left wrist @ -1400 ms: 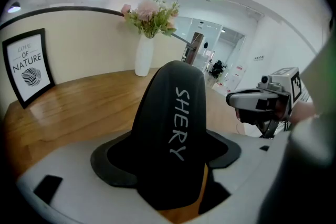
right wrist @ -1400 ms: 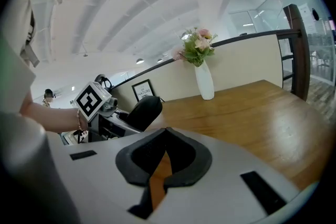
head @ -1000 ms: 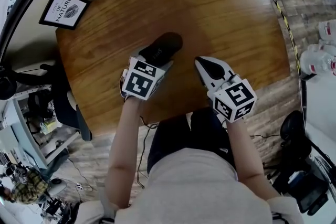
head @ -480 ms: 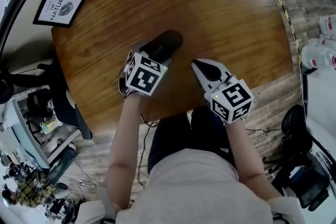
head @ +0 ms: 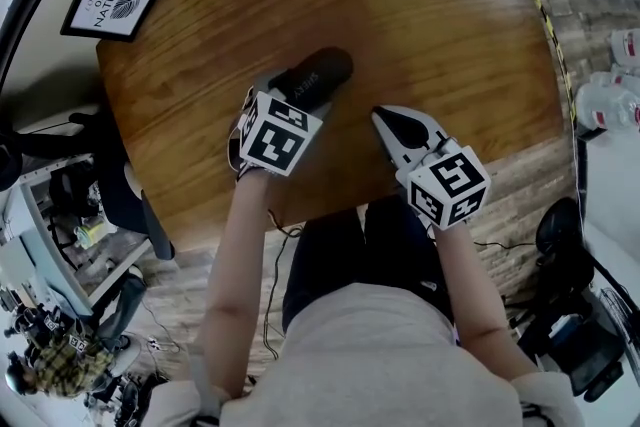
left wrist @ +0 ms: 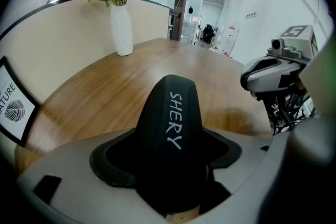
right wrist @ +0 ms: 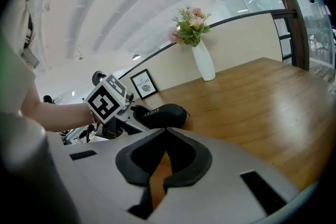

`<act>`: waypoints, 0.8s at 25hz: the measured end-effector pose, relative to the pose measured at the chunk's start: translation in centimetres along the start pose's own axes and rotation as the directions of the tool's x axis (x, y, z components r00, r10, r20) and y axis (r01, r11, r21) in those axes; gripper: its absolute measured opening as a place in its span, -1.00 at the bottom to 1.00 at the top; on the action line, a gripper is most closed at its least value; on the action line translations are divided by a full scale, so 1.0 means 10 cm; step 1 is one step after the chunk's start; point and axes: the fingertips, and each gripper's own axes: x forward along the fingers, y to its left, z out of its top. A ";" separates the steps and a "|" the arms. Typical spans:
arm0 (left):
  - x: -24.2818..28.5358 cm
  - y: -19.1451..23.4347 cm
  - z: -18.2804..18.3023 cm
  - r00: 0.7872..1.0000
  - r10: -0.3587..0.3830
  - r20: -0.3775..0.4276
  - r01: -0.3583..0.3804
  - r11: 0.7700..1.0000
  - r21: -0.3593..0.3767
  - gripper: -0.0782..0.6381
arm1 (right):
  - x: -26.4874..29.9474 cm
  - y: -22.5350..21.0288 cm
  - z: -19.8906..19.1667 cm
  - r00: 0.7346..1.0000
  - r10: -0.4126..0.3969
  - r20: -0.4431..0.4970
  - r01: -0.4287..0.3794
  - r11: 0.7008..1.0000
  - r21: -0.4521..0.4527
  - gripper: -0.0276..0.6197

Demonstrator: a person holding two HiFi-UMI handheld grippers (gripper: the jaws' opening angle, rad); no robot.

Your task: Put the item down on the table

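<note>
The black case is held by its near end in the left gripper, whose jaws stand wide and are closed on its sides. It lies around the middle of the table, somewhat nearer the near edge, its free end pointed at the far edge. The gripper is tilted steeply down, presumably so that the case can be set flat on the wood. Whether its underside already rests there cannot be told. The right gripper is kept just beside it toward the right edge, its jaws brought together on nothing, only a sliver of wood showing between them – a waiting posture, it is judged, since setting the case down needs one hand.

From the head view the layout is given: the case, both grippers, and a framed print at the far left edge. In the left gripper view the white lettering on the case is seen, along with a white vase of flowers at the far edge. Only in the right gripper view is the case shown from the side – low over the wood.
</note>
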 end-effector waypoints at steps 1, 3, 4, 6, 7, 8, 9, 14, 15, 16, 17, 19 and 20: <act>0.00 0.00 0.00 1.000 0.000 0.006 0.000 1.000 0.000 0.27 | 0.00 0.01 -0.01 1.000 0.002 -0.003 -0.002 1.000 -0.004 -0.88; 0.00 0.00 0.01 1.000 -0.001 0.018 0.001 1.000 -0.004 0.26 | 0.01 0.03 -0.01 1.000 0.004 -0.006 -0.004 1.000 -0.008 -0.88; -0.01 0.00 0.01 1.000 -0.002 0.027 0.002 1.000 -0.008 0.27 | 0.01 0.04 -0.01 1.000 0.005 -0.006 -0.005 1.000 -0.008 -0.89; 0.00 0.00 0.01 0.999 -0.004 0.047 0.005 1.000 -0.018 0.32 | 0.01 0.07 -0.01 1.000 0.009 -0.003 -0.009 1.000 -0.004 -0.88; 0.00 -0.01 0.00 0.999 -0.007 0.052 0.008 1.000 -0.022 0.43 | 0.01 0.08 0.00 1.000 0.012 -0.001 -0.012 1.000 -0.002 -0.89; 0.00 -0.02 0.00 0.998 -0.008 0.056 0.010 1.000 -0.024 0.46 | 0.00 0.09 0.00 1.000 0.014 0.001 -0.014 1.000 -0.002 -0.88; -0.01 -0.04 0.00 0.998 -0.007 0.060 0.008 1.000 -0.026 0.48 | -0.01 0.09 0.01 1.000 0.014 0.002 -0.014 1.000 -0.004 -0.89; -0.16 -0.04 0.08 0.992 0.028 0.119 -0.019 0.997 -0.077 0.52 | -0.08 0.10 0.09 1.000 0.013 0.019 -0.013 1.000 -0.019 -0.88; -0.20 -0.03 0.10 0.990 0.033 0.135 -0.020 0.995 -0.096 0.52 | -0.08 0.11 0.12 1.000 0.015 0.023 -0.014 1.000 -0.025 -0.88; -0.25 -0.02 0.12 0.988 0.039 0.152 -0.022 0.993 -0.112 0.52 | -0.09 0.12 0.14 1.000 0.017 0.025 -0.016 0.999 -0.032 -0.88; -0.30 -0.02 0.14 0.985 0.046 0.167 -0.025 0.992 -0.125 0.52 | -0.10 0.13 0.17 0.999 0.019 0.025 -0.018 0.999 -0.041 -0.88; -0.39 -0.02 0.18 0.980 0.059 0.190 -0.032 0.990 -0.140 0.51 | -0.13 0.16 0.22 0.999 0.024 0.024 -0.023 0.998 -0.057 -0.88; -0.44 -0.03 0.21 0.978 0.060 0.201 -0.031 0.989 -0.145 0.49 | -0.15 0.18 0.25 0.999 0.026 0.026 -0.024 0.998 -0.063 -0.88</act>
